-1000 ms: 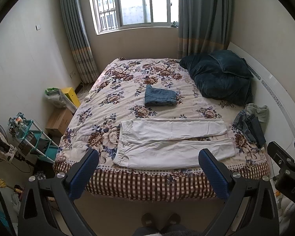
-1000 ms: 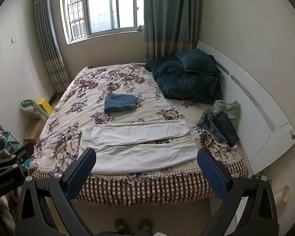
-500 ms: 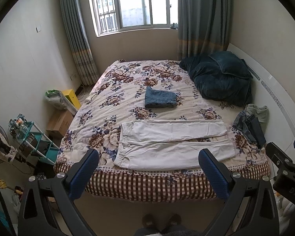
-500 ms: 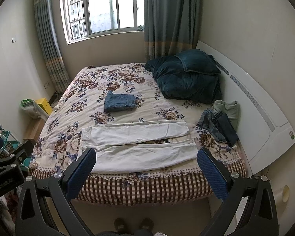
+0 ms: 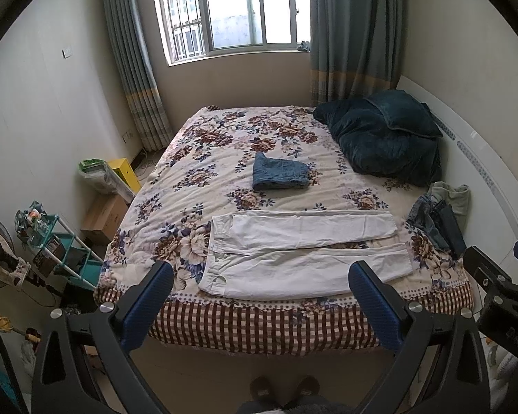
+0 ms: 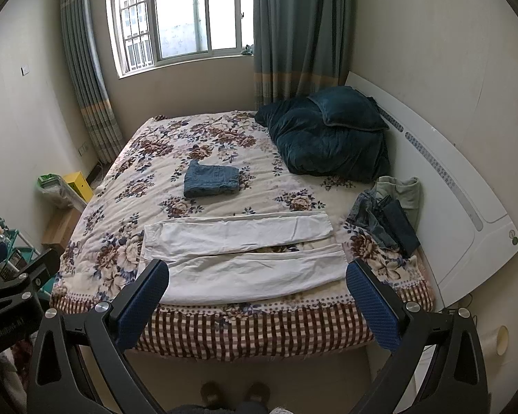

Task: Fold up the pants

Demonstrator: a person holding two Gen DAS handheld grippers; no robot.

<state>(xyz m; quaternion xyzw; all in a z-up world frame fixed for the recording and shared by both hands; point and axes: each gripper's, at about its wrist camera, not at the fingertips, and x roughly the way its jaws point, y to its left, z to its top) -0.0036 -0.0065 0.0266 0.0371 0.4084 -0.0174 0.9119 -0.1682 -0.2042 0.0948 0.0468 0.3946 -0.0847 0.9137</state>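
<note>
White pants (image 5: 304,252) are lying flat along the bed's (image 5: 259,324) near edge, long axis crosswise, waistband nearer my left gripper (image 5: 259,296), cuffs nearer my right gripper (image 6: 259,293). I am holding both wide apart and empty, short of the cloth.

My left gripper (image 5: 260,277) is wide open, its two blue fingers (image 5: 148,305) far apart and holding nothing. My right gripper (image 6: 257,276) is wide open too and empty. Both are held up side by side. I think those are feet (image 6: 234,391) below.
</note>
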